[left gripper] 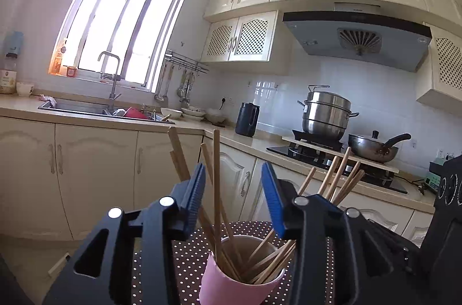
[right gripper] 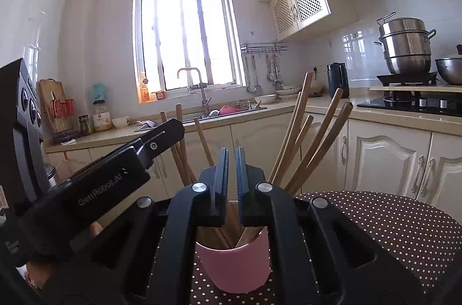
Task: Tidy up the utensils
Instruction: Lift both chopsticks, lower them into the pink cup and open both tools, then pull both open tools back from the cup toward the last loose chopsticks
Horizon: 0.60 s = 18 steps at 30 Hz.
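A pink cup (left gripper: 231, 280) full of wooden chopsticks (left gripper: 216, 183) stands on a brown polka-dot table (left gripper: 190, 250). My left gripper (left gripper: 233, 175) is open just above the cup, its blue-padded jaws either side of an upright chopstick, not touching it. In the right wrist view the same pink cup (right gripper: 235, 264) sits right below my right gripper (right gripper: 232, 157). Its jaws are nearly closed with a thin gap, and nothing shows between them. Chopsticks (right gripper: 306, 137) fan out behind it. The left gripper's body (right gripper: 95, 189) reaches in from the left.
A kitchen counter (left gripper: 86, 117) with a sink (left gripper: 95, 108) runs along the back. A black jug (left gripper: 247, 118), a steel steamer pot (left gripper: 327, 114) and a wok (left gripper: 372, 150) stand by the stove. A dark appliance (right gripper: 23, 114) stands at the left.
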### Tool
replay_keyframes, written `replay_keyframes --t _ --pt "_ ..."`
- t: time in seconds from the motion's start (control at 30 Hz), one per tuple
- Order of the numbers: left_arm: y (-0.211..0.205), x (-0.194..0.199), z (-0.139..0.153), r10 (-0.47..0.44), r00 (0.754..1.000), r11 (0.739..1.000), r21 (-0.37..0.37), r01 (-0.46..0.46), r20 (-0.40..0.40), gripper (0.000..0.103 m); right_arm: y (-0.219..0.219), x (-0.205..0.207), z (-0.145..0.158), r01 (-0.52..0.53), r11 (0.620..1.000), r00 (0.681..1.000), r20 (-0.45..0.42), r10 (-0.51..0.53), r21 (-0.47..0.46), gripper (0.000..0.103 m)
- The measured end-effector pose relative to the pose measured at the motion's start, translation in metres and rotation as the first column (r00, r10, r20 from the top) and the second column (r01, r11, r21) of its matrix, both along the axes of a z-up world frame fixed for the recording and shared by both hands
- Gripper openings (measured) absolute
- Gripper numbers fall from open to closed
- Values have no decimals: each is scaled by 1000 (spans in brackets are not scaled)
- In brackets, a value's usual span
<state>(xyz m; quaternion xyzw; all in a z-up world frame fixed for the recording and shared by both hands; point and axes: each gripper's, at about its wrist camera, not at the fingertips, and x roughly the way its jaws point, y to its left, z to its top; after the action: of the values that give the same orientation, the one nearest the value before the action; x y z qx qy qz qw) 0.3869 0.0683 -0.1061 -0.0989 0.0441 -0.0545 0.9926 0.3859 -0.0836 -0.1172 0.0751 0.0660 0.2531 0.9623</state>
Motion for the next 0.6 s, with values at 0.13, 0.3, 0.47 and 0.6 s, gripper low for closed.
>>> replay_keyframes --t 0.13,0.3,0.47,0.6 --pt "3 -12 7 6 1000 1000 1 -6 -14 51 -4 -13 5 19 1000 1000 -4 -19 -16 6" --pt "-1 -33 15 -1 1000 1000 27 1 -24 58 -14 -33 11 56 998 998 -15 -56 -30 6" --pt "-11 -59 18 -18 999 998 58 21 -47 61 -31 -59 14 114 992 992 -44 -116 -45 7" --pt "-20 -76 16 -36 996 997 71 43 -87 63 -48 -81 16 143 989 988 -60 -145 -46 17"
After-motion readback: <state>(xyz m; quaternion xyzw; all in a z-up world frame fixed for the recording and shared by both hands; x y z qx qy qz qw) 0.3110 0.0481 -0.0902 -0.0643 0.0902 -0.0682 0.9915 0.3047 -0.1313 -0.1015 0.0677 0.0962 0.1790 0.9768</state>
